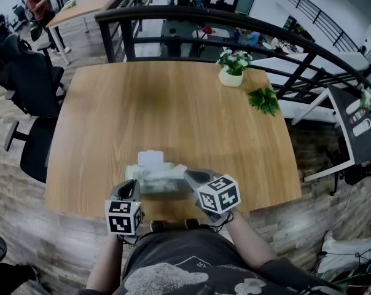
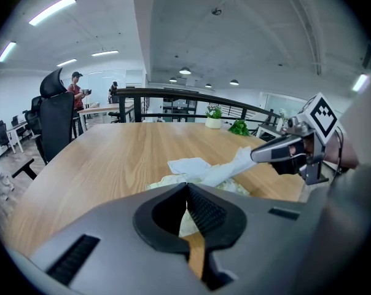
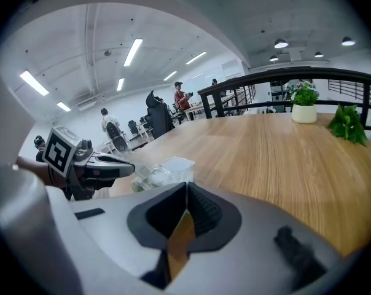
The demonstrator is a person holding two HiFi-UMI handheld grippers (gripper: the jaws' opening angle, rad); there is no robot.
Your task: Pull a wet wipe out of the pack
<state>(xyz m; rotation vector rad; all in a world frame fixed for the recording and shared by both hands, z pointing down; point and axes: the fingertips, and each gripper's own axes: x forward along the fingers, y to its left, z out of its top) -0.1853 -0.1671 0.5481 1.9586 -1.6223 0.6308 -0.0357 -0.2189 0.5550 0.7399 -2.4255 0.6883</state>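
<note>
The wet wipe pack [image 1: 155,177] lies near the table's front edge with its white lid [image 1: 150,158] flipped open. In the left gripper view a white wet wipe [image 2: 225,169] stretches from the pack [image 2: 173,180] up to the tip of my right gripper [image 2: 254,155], which is shut on its end. My right gripper [image 1: 188,176] is at the pack's right side. My left gripper [image 1: 134,188] is shut with nothing between its jaws, its tip [image 3: 131,168] against the pack's left end [image 3: 155,174]. Neither gripper's own view shows a gap between its jaws, left [image 2: 187,186] or right [image 3: 185,186].
The wooden table [image 1: 173,103] carries a white pot of flowers [image 1: 231,72] and a green leafy sprig [image 1: 263,99] at its far right. A black office chair [image 1: 32,103] stands left of the table. A dark railing [image 1: 234,26] runs behind it.
</note>
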